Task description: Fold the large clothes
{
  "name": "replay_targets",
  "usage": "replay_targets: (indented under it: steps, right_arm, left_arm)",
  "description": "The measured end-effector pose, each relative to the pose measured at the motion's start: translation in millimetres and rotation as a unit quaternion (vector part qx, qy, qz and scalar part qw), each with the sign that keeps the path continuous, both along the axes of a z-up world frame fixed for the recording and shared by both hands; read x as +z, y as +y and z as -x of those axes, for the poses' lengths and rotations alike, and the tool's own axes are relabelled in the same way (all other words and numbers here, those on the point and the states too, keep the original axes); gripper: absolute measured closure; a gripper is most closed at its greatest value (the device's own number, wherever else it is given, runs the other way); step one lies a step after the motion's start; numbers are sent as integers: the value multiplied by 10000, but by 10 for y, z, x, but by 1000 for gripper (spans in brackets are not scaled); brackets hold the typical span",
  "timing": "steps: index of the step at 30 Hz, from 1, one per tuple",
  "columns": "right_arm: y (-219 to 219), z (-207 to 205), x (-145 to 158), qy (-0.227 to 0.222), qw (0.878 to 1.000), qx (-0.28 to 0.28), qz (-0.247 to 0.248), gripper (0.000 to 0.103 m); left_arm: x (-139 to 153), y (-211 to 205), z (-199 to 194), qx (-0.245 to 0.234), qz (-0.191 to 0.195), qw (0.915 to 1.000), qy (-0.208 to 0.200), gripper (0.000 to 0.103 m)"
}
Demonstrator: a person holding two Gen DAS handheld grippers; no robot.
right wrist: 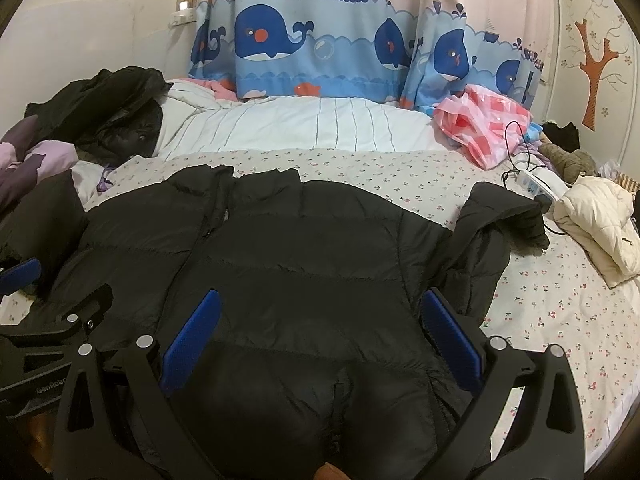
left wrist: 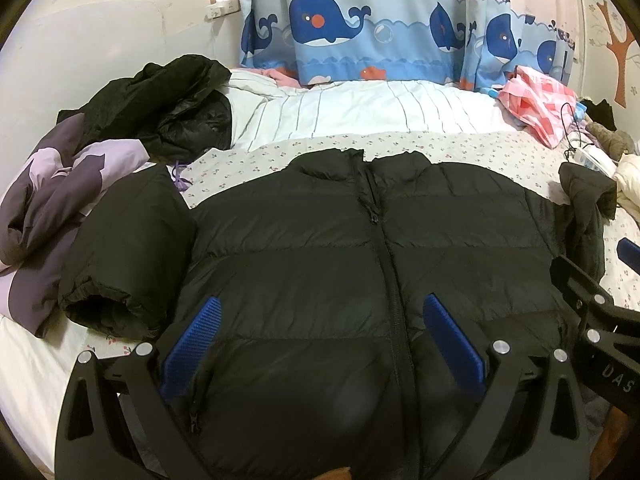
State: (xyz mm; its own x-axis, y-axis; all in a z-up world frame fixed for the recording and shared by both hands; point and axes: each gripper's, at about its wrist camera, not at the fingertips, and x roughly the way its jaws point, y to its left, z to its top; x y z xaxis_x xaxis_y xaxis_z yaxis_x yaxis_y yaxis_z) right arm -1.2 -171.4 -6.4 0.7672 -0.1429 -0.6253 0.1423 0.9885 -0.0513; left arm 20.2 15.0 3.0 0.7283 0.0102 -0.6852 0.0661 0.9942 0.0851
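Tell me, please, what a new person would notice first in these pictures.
First, the big black puffer jacket spread front up across the flowered sheet, zipper closed. Behind it hangs the blue whale curtain. Both open grippers, left and right, hover over the jacket's lower part.

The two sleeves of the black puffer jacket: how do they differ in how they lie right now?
The left-side sleeve lies broad and fairly flat beside the body, cuff toward the camera, its upper part against the purple garment. The right-side sleeve is bunched and bent, cuff pointing away toward the cream jacket, resting on the floral sheet. Both are black, quilted and not yet folded in over the black puffer jacket.
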Motion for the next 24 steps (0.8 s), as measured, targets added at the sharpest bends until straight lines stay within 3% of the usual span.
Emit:
replay_targets:
  steps: [10,24]
  right_arm:
    - [-15,-26,3,52,10000,9,-69,6]
    - [-55,-28,11,74,9999,-11,-120,6]
  left_arm:
    - [-22,-99,40,-75,-165,9998,-76,6]
    - [-41,-149,-34,-93,78,9999,25,6]
